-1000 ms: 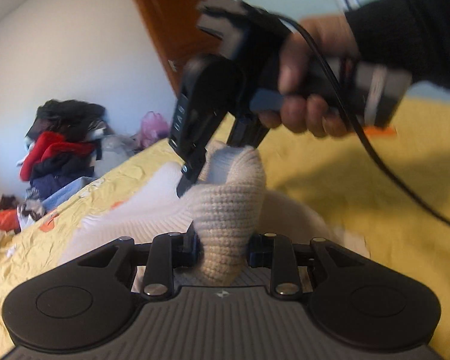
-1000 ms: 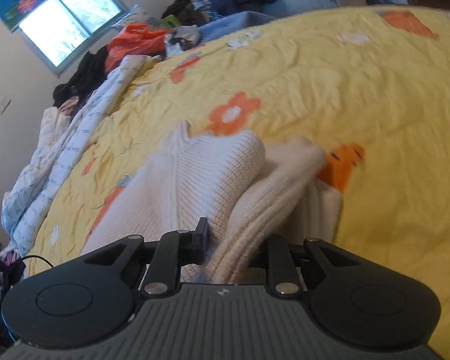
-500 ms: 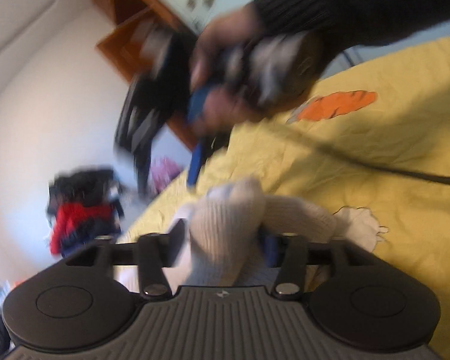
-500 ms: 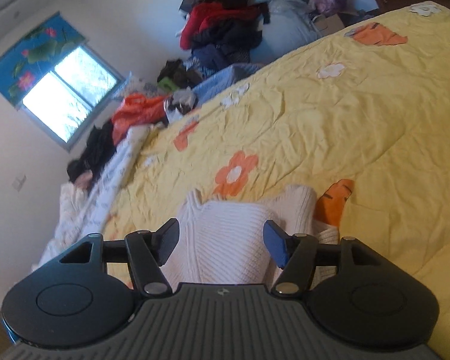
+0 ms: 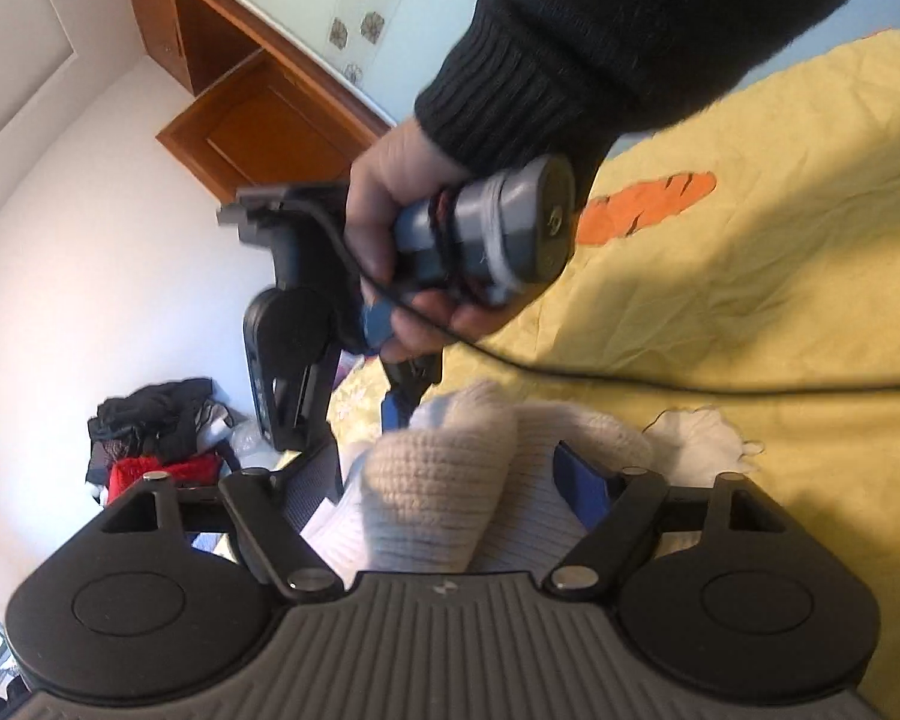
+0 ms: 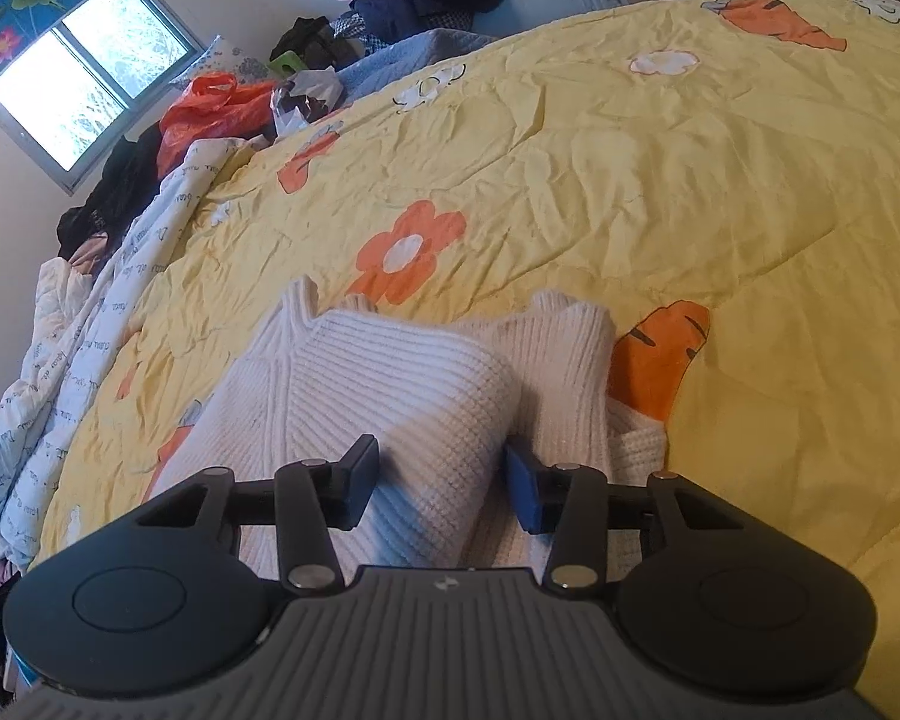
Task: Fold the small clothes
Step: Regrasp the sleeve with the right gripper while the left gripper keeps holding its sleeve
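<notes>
Okay, left wrist first: I see the cream knit sweater (image 5: 444, 492) bunched into a rolled fold right in front of my left gripper (image 5: 450, 480), lying on the yellow quilt (image 5: 750, 312). Jaws stand wide, the fold sits between them, and the blue pad on the far side looks clear of the knit, so I read it as not clamped. Past the sweater, the right gripper (image 5: 354, 420) hangs nose-down over the sweater's far edge, held by a hand (image 5: 402, 240) in a dark ribbed sleeve (image 5: 570, 60); its black cable (image 5: 690, 381) trails across the quilt beyond the sweater. An orange carrot print (image 5: 648, 204) sits further out on the quilt, and a heap of dark and red clothes (image 5: 156, 438) lies off the bed beside the sweater's near end. Right wrist next: right gripper (image 6: 444, 480) has its jaws closing, at a middling gap, straddling a raised fold of the sweater (image 6: 390, 396). Whether the pads press on it yet I cannot tell for sure; they look just beside the knit. Sweater lies folded lengthwise on the quilt (image 6: 660, 180), an orange flower print (image 6: 408, 252) just beyond its collar end, a carrot print (image 6: 660, 360) touching its side. A white printed blanket (image 6: 78, 348) edges the quilt on the sweater's other side.
</notes>
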{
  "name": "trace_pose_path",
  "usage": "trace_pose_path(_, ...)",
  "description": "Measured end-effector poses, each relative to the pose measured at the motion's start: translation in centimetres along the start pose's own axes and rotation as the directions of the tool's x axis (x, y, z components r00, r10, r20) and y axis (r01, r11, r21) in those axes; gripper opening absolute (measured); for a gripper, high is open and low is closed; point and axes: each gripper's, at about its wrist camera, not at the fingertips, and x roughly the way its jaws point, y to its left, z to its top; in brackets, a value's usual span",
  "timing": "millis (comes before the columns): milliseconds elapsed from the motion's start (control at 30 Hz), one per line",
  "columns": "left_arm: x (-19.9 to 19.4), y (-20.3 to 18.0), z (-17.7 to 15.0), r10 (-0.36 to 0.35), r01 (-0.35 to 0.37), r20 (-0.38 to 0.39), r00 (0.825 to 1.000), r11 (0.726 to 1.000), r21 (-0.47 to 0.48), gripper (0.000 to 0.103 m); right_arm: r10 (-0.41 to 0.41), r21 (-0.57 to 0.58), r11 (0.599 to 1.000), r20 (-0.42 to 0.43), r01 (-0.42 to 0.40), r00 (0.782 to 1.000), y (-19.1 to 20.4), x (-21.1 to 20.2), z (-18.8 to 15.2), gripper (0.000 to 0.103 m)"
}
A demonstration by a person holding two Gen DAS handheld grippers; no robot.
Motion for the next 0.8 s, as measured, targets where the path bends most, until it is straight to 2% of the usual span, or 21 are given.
trace_pose_path(33, 0.7, 0.3, 0.0, -0.001, 0.001, -0.017, 1.000, 1.000, -0.004, 0.047, 0.002, 0.000, 1.000, -0.006, -0.002, 1.000, 0.0, 0.0, 0.0, 0.051)
trace_pose_path(67, 0.9, 0.4, 0.1, 0.002, -0.002, -0.030, 1.000, 1.000, -0.015, 0.038, 0.003, 0.001, 1.000, -0.010, -0.003, 1.000, -0.1, 0.0, 0.1, 0.051)
trace_pose_path(133, 1.0, 0.6, 0.2, 0.003, -0.004, -0.020, 1.000, 1.000, -0.031, 0.034, -0.002, 0.002, 1.000, -0.009, 0.002, 1.000, 0.0, 0.1, 0.1, 0.050)
trace_pose_path(167, 1.0, 0.4, 0.2, 0.017, -0.017, -0.014, 1.000, 1.000, -0.011, 0.032, -0.007, -0.002, 1.000, -0.002, 0.007, 1.000, 0.1, 0.1, 0.0, 0.038)
trace_pose_path(200, 0.9, 0.2, 0.3, 0.028, -0.028, -0.006, 1.000, 1.000, 0.006, 0.031, -0.016, -0.009, 1.000, 0.013, 0.016, 1.000, 0.2, 0.1, -0.1, 0.032)
trace_pose_path(233, 0.7, 0.2, 0.5, 0.043, -0.043, 0.005, 0.999, 0.999, 0.019, 0.030, -0.020, -0.017, 1.000, 0.026, 0.020, 0.999, 0.3, 0.1, -0.3, 0.022)
trace_pose_path(267, 0.6, 0.4, 0.5, 0.053, -0.054, 0.016, 0.998, 0.998, 0.030, 0.030, -0.027, -0.033, 0.999, 0.044, 0.028, 0.999, 0.7, -0.3, -0.2, 0.017)
trace_pose_path(300, 0.4, 0.3, 0.3, 0.062, -0.063, 0.027, 0.998, 0.997, 0.047, 0.030, -0.029, -0.059, 0.998, 0.059, 0.032, 0.998, 1.3, -0.9, -0.2, 0.016)
trace_pose_path(367, 0.2, 0.1, 0.4, 0.063, -0.065, 0.034, 0.997, 0.995, 0.070, 0.030, 0.009, -0.114, 0.994, 0.111, 0.004, 0.994, 2.5, -3.1, 0.1, 0.015)
trace_pose_path(433, 1.0, -0.8, 0.4, 0.008, -0.008, 0.001, 1.000, 0.999, 0.053, 0.029, 0.024, -0.158, 0.987, 0.159, 0.001, 0.987, 2.3, -4.9, 0.1, 0.014)
trace_pose_path(467, 1.6, -1.6, 0.1, -0.028, 0.029, -0.020, 0.999, 0.998, 0.056, 0.029, 0.013, -0.126, 0.992, 0.134, 0.004, 0.991, 1.0, -4.5, 0.2, 0.014)
trace_pose_path(533, 1.6, -3.2, -0.3, 0.006, -0.007, 0.008, 1.000, 0.995, 0.101, 0.028, -0.079, -0.072, 0.994, 0.060, 0.083, 0.995, -1.5, -2.5, -0.3, 0.013)
trace_pose_path(633, 1.8, -1.9, -0.3, -0.030, 0.030, 0.001, 1.000, 0.999, 0.025, 0.028, -0.069, -0.057, 0.996, 0.095, 0.075, 0.993, -1.7, -2.7, -1.3, 0.013)
trace_pose_path(733, 1.8, -0.8, -0.5, -0.037, 0.037, 0.019, 0.999, 0.999, 0.006, 0.033, -0.078, -0.042, 0.996, 0.100, 0.082, 0.992, -1.8, -2.4, -1.7, 0.013)
trace_pose_path(767, 1.5, -0.2, -0.6, -0.047, 0.048, 0.022, 0.999, 0.999, -0.015, 0.036, -0.075, -0.020, 0.997, 0.101, 0.077, 0.992, -2.0, -2.2, -1.8, 0.021)
trace_pose_path(800, 1.2, 0.6, -0.7, -0.074, 0.075, 0.025, 0.997, 0.996, -0.049, 0.038, -0.071, -0.004, 0.997, 0.104, 0.072, 0.992, -2.2, -2.2, -1.8, 0.021)
